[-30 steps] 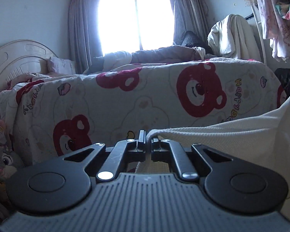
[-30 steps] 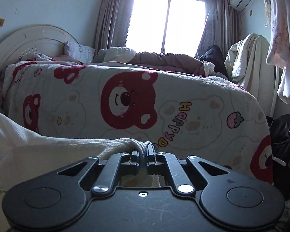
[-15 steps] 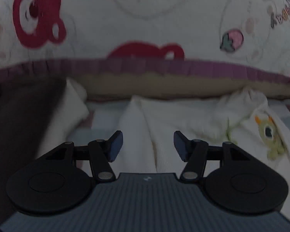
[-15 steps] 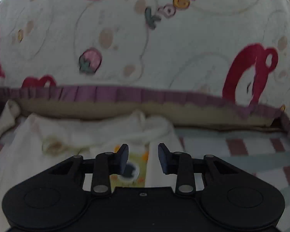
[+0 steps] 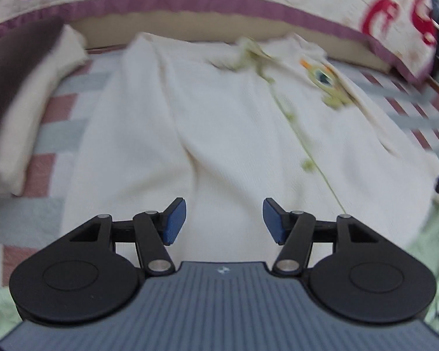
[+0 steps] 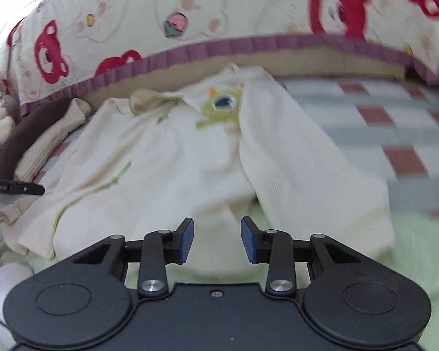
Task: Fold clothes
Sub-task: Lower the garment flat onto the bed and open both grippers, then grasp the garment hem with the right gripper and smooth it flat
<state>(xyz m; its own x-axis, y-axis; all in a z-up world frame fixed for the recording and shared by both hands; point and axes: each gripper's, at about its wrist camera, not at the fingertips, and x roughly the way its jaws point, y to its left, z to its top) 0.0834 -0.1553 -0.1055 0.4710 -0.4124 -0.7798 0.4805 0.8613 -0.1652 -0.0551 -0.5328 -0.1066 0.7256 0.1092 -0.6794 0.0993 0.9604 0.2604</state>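
Right wrist view, cream garment (image 6: pixel 190 158) lying flat, green monster patch (image 6: pixel 219 106), both tongs released.

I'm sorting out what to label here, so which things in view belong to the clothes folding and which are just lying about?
Part of the job:
- cream top with a green monster patch
- left claw, closing, nothing between its fingers
- right claw, opening, nothing between its fingers

Just lying about:
- bear-print quilt
- checked mat
- folded beige cloth
- plush toy
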